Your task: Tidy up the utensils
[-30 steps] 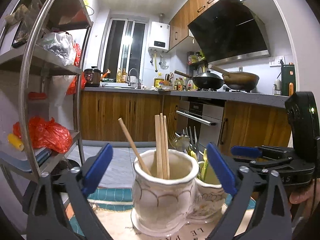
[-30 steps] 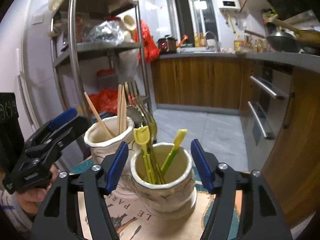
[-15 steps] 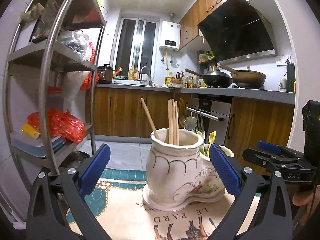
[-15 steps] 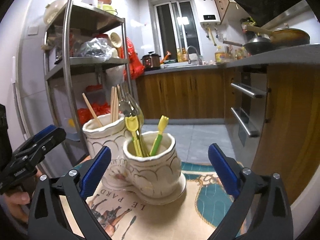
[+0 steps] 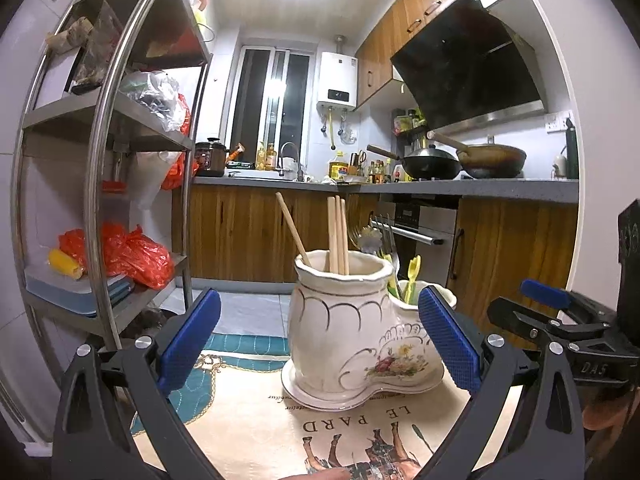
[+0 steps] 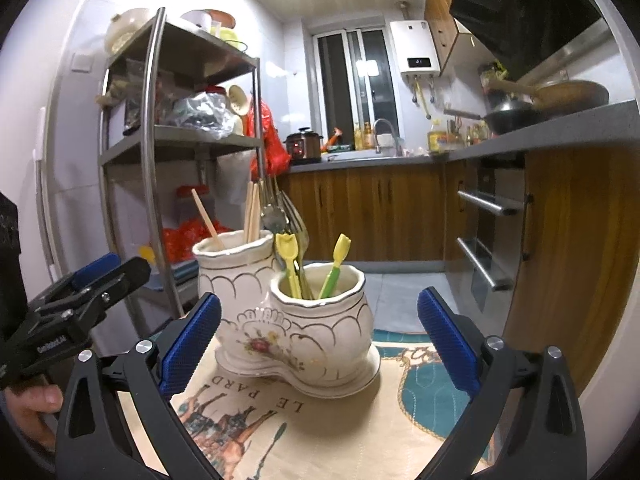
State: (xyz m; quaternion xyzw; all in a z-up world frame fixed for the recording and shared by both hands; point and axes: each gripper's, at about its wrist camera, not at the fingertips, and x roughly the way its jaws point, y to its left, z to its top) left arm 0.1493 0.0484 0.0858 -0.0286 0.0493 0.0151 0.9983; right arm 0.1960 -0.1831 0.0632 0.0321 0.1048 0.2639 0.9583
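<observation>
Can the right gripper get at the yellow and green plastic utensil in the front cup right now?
Probably yes. The right gripper is open and empty, and the yellow and green plastic utensil stands above the white ceramic holder, with nothing between.

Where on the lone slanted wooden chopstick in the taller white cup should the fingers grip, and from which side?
Probably the lone slanted wooden chopstick's bare upper end, approached from above: it leans clear of the upright chopsticks, while the taller white cup hides its lower part.

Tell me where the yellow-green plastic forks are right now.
Right wrist view, centre: the plastic forks stand in the holder's shorter cup, right of the taller cup with chopsticks.
</observation>
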